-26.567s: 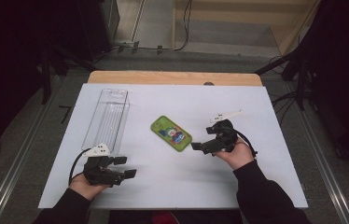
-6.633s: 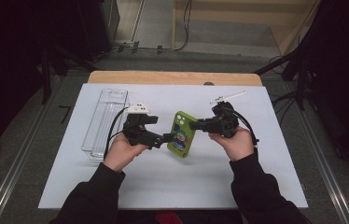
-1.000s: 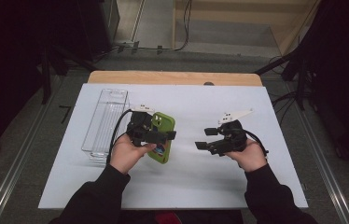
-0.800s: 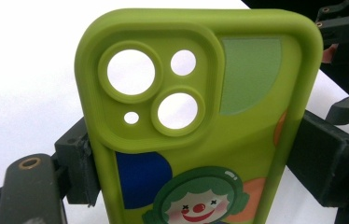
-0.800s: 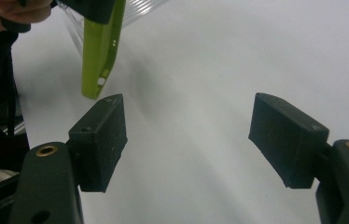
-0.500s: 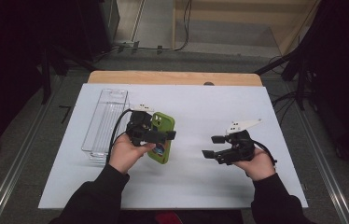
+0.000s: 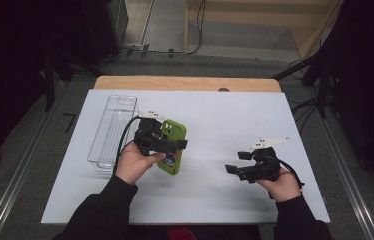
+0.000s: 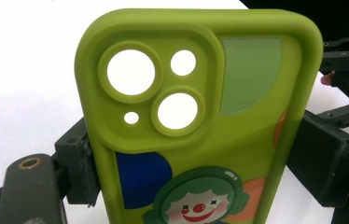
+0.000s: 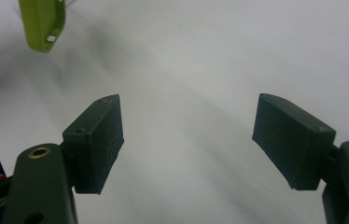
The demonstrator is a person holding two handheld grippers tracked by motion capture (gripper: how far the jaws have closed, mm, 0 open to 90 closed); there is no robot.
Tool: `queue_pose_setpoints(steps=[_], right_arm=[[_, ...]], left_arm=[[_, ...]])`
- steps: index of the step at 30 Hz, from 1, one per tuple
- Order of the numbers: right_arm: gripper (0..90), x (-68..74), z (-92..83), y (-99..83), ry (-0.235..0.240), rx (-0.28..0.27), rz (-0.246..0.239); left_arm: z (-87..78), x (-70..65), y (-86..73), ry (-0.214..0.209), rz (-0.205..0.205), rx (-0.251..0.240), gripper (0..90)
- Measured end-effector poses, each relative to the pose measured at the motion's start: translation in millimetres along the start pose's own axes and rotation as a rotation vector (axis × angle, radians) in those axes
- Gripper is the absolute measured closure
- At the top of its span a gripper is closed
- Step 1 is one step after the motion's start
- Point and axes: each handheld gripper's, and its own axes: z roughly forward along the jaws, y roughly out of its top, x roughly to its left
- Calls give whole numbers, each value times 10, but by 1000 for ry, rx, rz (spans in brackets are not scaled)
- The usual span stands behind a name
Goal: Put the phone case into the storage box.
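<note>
Your left gripper [image 7: 171, 145] is clamped across the width of the green phone case [image 7: 172, 148], one pad on each long edge. In the left gripper view the case [image 8: 200, 121] stands between your jaws with its back facing the camera: the camera cut-outs sit at the top, and the clown picture sits lower down, just above the bottom edge of the frame. The jaws press on both sides at about mid-height.

From the high view, the case is over the left-centre of the white table [image 7: 215, 115], just to the right of the clear plastic bin [image 7: 111, 134]. Its long axis runs roughly away from you, leaning slightly, with the camera end at the far side and the other end toward you. Whether its near end touches the table, you cannot tell from these pictures.

Your right gripper [image 7: 235, 161] is released and holds nothing. Its jaws have just been opening, with bare table between them in the right gripper view [image 9: 186, 140]. It hangs low over the right side of the table, well apart from the case, pointing left toward it.
</note>
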Motion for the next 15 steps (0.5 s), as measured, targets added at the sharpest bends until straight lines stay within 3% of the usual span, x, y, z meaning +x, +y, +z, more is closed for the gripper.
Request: queue_pose_setpoints(steps=[6,9,15], right_arm=[[227,-10,-35,-96,-28,-19,14],[227,-14,-44,-156,-28,-23,32],[228,-41,-33,-241,-44,-23,35]], left_arm=[[-31,10,16,2,-4,-3,173],[-44,10,25,33,8,5,173],[-105,32,55,26,1,-2,173]])
